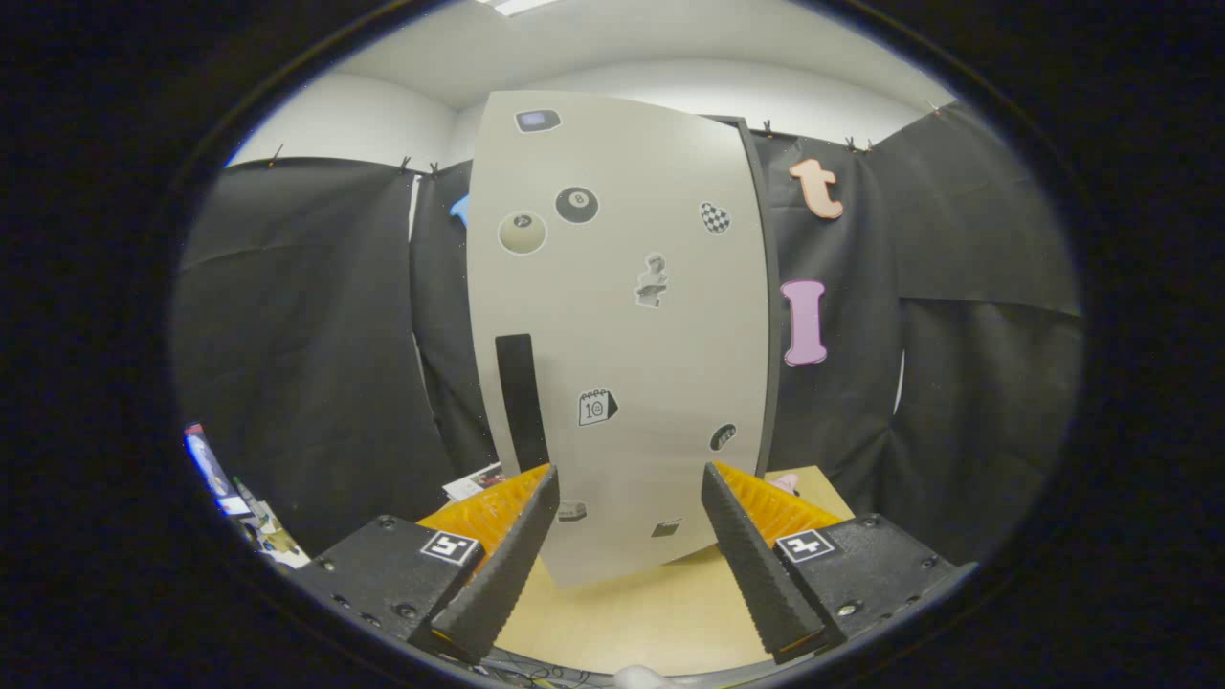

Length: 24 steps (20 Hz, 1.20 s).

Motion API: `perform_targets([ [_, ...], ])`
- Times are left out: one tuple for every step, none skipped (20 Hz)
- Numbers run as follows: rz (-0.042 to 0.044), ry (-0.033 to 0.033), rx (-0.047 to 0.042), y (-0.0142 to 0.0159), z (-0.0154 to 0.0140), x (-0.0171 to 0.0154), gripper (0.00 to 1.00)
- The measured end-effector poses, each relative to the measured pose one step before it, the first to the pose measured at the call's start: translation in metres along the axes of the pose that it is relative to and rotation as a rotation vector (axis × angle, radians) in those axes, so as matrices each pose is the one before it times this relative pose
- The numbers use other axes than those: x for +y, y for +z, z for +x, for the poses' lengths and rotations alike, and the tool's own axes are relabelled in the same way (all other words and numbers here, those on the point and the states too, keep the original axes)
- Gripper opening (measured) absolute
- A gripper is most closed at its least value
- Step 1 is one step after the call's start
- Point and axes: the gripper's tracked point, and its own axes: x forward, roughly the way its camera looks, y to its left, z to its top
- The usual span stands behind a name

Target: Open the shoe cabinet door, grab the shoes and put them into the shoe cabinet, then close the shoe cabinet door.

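The tongs [627, 488] are held apart, with nothing clamped between the 2 fingers; the left finger [498, 565] and the right finger [756, 565] rise from 7 and 5 o'clock and lean toward each other at their tips. Just ahead of them, at 12 o'clock, the shoe cabinet door [622, 325] is seen, a tall pale grey panel standing upright on the bench [632, 612]. The door's lower edge is seen between the fingers, and a strip of light wood bench top lies bare between that edge and the fingers. A dark vertical handle [522, 402] is set on the door at 11 o'clock from the left fingertip, just above it and not touched by it. Small stickers [577, 205] are scattered over the panel, among them a black round one and a pale round one near the top and a calendar-like one [596, 408] near the middle. A dark cabinet edge [766, 287] is seen along the door's right side, so the door seems closed or nearly so; which cannot be told for certain. A small pink thing [787, 481] is partly seen on the bench at 1 o'clock, just behind the right fingertip; what it is cannot be told. Black cloth [306, 364] hangs behind and on both sides of the cabinet.
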Motion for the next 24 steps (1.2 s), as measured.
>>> perform_targets([
  [0.00610,-0.01413,-0.00836,0.00196,-0.00451,-0.00153,0.98],
  [0.00359,-0.01171,-0.00312,0.00165,-0.00827,-0.00081,0.98],
  [-0.00165,-0.00816,0.00061,0.00128,-0.00688,-0.00134,0.98],
  [-0.00521,-0.00922,0.00444,-0.00114,-0.00794,-0.00223,0.98],
  [-0.00066,-0.01041,-0.00064,-0.00024,-0.01021,-0.00415,0.98],
  [-0.00149,-0.00268,-0.00923,0.00114,-0.01062,-0.00429,0.98],
  [-0.00031,-0.00262,-0.01076,0.00103,-0.01088,-0.00320,0.98],
  [-0.00012,-0.00335,-0.00724,-0.00153,-0.01323,-0.00327,0.98],
  [-0.00286,-0.00567,-0.00551,-0.00129,-0.01168,-0.00412,0.98],
  [-0.00277,-0.00972,-0.00047,-0.00083,-0.01047,-0.00560,0.98],
  [-0.00726,-0.01053,-0.00104,-0.00140,-0.01161,-0.00592,0.98],
  [-0.00731,-0.00893,0.00158,-0.00179,-0.01144,-0.00537,0.98],
  [-0.01089,0.00829,-0.00753,0.00052,-0.01263,-0.00263,0.98],
  [-0.00837,-0.00047,-0.00792,0.00071,-0.01061,-0.00361,0.98],
  [-0.00319,0.00248,-0.00605,-0.00040,-0.01049,-0.00487,0.98],
  [0.00263,0.01175,-0.00224,-0.00071,-0.00997,-0.00216,0.98],
  [0.00267,0.01344,0.00214,-0.00145,-0.00964,-0.00125,0.98],
  [0.00283,0.00811,-0.00299,0.00010,-0.00972,-0.00219,0.98],
  [0.00053,0.00509,-0.00176,0.00037,-0.00830,-0.00313,0.98],
  [0.00258,0.00279,-0.00174,0.00044,-0.00929,-0.00397,0.98],
  [0.00685,0.00566,-0.00575,0.00062,-0.00798,-0.00198,0.98],
  [0.00116,0.00514,-0.00766,0.00333,-0.00612,-0.00177,0.98],
  [-0.00240,-0.00725,-0.00896,0.00208,-0.00605,-0.00547,0.98],
  [-0.00049,-0.00768,-0.00660,0.00129,-0.00534,-0.00521,0.98],
])
